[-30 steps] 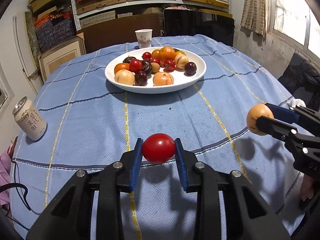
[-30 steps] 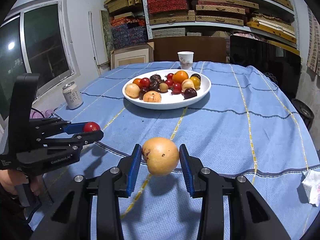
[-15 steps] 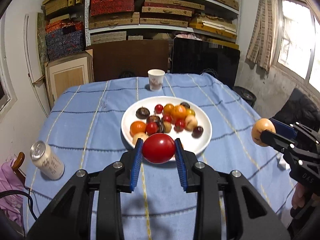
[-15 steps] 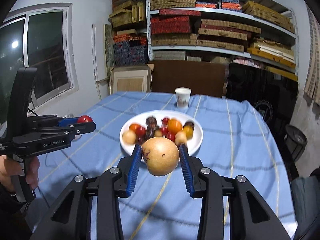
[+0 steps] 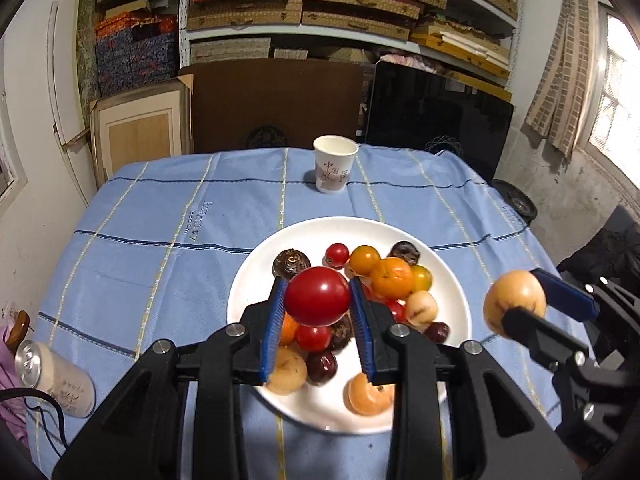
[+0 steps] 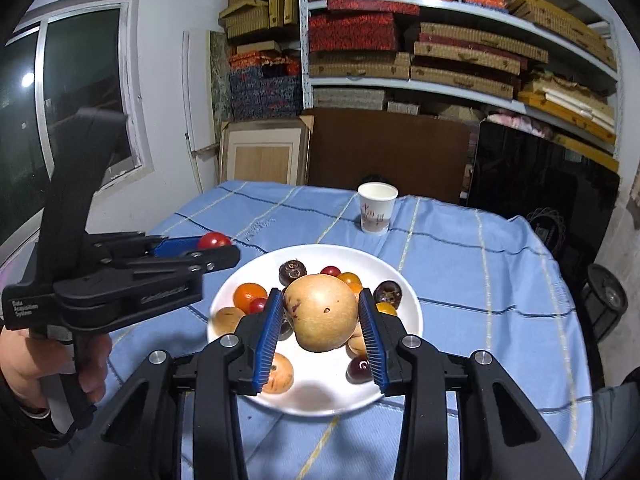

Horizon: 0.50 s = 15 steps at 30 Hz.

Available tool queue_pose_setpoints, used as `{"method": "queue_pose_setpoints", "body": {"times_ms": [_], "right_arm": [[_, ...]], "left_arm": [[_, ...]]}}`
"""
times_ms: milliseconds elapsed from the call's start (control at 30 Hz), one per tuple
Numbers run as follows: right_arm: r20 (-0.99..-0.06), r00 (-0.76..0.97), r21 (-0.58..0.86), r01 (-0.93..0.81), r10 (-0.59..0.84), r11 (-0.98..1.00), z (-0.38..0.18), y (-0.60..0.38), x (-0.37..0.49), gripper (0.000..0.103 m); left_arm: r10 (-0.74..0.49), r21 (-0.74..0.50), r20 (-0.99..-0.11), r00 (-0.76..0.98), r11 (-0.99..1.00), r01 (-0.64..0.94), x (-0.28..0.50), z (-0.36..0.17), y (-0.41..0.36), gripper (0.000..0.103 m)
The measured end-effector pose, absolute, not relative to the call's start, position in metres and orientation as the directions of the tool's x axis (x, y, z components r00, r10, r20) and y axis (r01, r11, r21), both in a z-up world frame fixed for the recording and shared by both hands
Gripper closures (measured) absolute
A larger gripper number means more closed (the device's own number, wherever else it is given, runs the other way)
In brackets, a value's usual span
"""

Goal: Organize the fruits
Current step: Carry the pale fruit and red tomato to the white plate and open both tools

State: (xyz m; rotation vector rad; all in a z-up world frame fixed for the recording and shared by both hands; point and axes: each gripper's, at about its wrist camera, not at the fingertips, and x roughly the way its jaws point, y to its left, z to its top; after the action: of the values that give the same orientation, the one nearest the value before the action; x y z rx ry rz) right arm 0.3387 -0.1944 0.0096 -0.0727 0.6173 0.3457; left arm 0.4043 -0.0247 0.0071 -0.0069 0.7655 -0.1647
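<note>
Left claw (image 5: 318, 307): closed on a red tomato (image 5: 317, 296), pinched between the blue pads and held in the air above the near half of the white plate (image 5: 448, 276). Right claw (image 6: 320, 320): closed on a tan pear (image 6: 322, 311), likewise held above the plate, over the heap of fruit (image 5: 390, 284).

The plate sits on a blue checked tablecloth (image 5: 160, 240). It already carries a crowded heap of small tomatoes, oranges, dark plums and tan fruit toward its middle and far side.

Risks, as judged:
- Both items are round and smooth, held only at two narrow contact lines. A slight loosening before they are low could let either one fall and knock fruit off the plate.
- Released onto the heap rather than bare plate, either could roll over the rim onto the cloth. The bare patch lies at the plate's near edge.
- The two claws are near each other over the plate; lowering together could make them collide.
- Too hard a squeeze may split the tomato.

Writing:
- A paper cup (image 5: 335, 168) beyond the plate bears brownish characters, not legible.
- A can (image 5: 54, 380) left of the plate has printing, unreadable.
- The cloth shows stitched lettering beyond the plate, too small to read.
- The left claw's body, seen from the right wrist, carries a white label and a moulded name, both blurred.
</note>
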Motion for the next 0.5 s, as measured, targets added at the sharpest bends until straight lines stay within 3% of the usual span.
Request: {"method": "queue_pose_setpoints", "body": {"times_ms": [333,367,400,433,467,500], "right_arm": [[-0.652,0.702,0.046,-0.339,0.285,0.940,-0.051,-0.187,0.381,0.063],[-0.648,0.706,0.038,-0.342,0.284,0.939,-0.055,-0.186,0.380,0.063],[-0.646,0.710,0.028,-0.345,0.281,0.938,-0.056,-0.185,0.379,0.053],[-0.633,0.726,0.009,-0.339,0.268,0.941,-0.055,-0.185,0.376,0.044],[-0.625,0.736,-0.002,-0.333,0.259,0.943,-0.054,-0.185,0.373,0.042],[-0.625,0.736,-0.003,-0.334,0.259,0.943,-0.054,-0.185,0.371,0.041]], "left_arm": [[-0.109,-0.044,-0.743,0.661,0.993,0.113,0.462,-0.054,-0.028,0.072],[-0.113,-0.045,-0.745,0.657,0.992,0.120,0.465,-0.058,-0.030,0.063],[-0.118,-0.046,-0.747,0.655,0.991,0.125,0.465,-0.060,-0.031,0.051],[-0.104,-0.039,-0.743,0.661,0.993,0.112,0.465,-0.061,-0.030,0.021],[-0.083,-0.029,-0.729,0.679,0.995,0.091,0.462,-0.060,-0.029,0.006],[-0.070,-0.026,-0.710,0.701,0.997,0.074,0.459,-0.058,-0.027,0.005]]}}
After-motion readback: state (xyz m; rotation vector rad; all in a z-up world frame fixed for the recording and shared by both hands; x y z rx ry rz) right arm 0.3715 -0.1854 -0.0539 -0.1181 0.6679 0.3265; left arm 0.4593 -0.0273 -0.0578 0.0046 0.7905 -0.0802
